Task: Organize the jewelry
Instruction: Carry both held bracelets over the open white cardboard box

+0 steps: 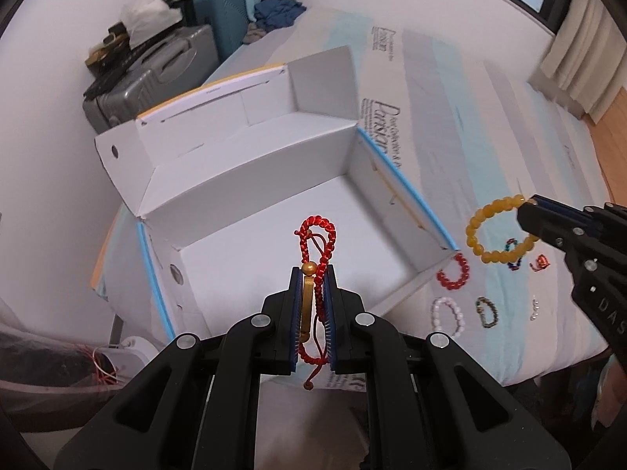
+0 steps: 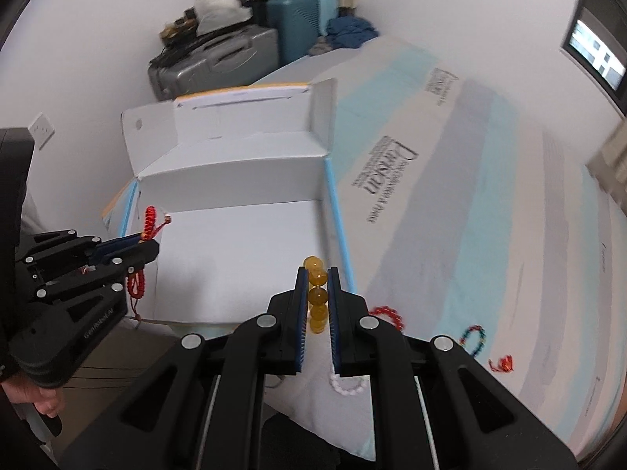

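Observation:
An open white cardboard box (image 1: 274, 180) lies on the bed, also in the right wrist view (image 2: 235, 180). My left gripper (image 1: 311, 274) is shut on a red braided cord bracelet (image 1: 325, 235) with a gold bead, held above the box's near edge; it shows in the right wrist view (image 2: 147, 243) too. My right gripper (image 2: 317, 274) is shut on a yellow bead bracelet (image 2: 316, 297), seen as a ring in the left wrist view (image 1: 482, 231), right of the box above the bed.
On the bedspread (image 1: 509, 125) right of the box lie a red bead bracelet (image 1: 454, 274), a white bead bracelet (image 1: 448, 315), a dark bracelet (image 1: 486, 311), a multicolour bracelet (image 1: 513, 254), and small red pieces (image 1: 540, 262). Suitcases (image 1: 156, 70) stand behind by the wall.

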Demonstrator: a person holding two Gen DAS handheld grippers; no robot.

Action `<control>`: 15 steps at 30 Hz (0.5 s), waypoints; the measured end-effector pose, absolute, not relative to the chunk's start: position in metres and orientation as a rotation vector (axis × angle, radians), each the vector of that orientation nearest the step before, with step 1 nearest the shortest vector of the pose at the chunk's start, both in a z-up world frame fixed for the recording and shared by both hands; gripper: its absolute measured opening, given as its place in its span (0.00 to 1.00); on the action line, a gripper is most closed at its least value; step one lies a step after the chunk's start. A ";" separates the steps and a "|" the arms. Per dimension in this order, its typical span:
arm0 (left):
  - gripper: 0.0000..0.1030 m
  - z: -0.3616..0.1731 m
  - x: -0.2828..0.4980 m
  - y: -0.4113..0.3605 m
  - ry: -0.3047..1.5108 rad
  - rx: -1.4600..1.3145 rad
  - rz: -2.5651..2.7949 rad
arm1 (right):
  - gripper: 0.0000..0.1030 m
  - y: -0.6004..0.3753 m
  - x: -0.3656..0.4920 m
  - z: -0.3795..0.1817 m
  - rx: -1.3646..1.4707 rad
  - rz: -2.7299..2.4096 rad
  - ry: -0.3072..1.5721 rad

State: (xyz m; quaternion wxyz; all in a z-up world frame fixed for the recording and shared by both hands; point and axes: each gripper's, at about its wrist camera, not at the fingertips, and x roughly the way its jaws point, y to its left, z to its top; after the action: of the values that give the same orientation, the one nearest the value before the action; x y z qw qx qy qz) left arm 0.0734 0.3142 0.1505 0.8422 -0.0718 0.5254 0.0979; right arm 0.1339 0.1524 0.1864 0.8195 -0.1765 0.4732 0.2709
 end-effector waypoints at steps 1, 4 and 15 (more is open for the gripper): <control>0.09 0.144 0.076 0.321 1.121 -0.161 0.211 | 0.08 0.161 0.136 0.182 -0.383 0.582 1.014; 0.09 0.126 0.081 0.333 1.157 -0.182 0.205 | 0.08 0.183 0.142 0.163 -0.406 0.602 1.046; 0.09 0.049 0.114 0.373 1.309 -0.242 0.196 | 0.09 0.231 0.172 0.071 -0.478 0.630 1.231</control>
State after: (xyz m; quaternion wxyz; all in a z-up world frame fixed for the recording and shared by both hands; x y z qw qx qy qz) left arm 0.1136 0.3728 0.0486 0.7822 -0.1120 0.6061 0.0906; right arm 0.1720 0.2310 0.0707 0.7440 -0.2181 0.5622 0.2878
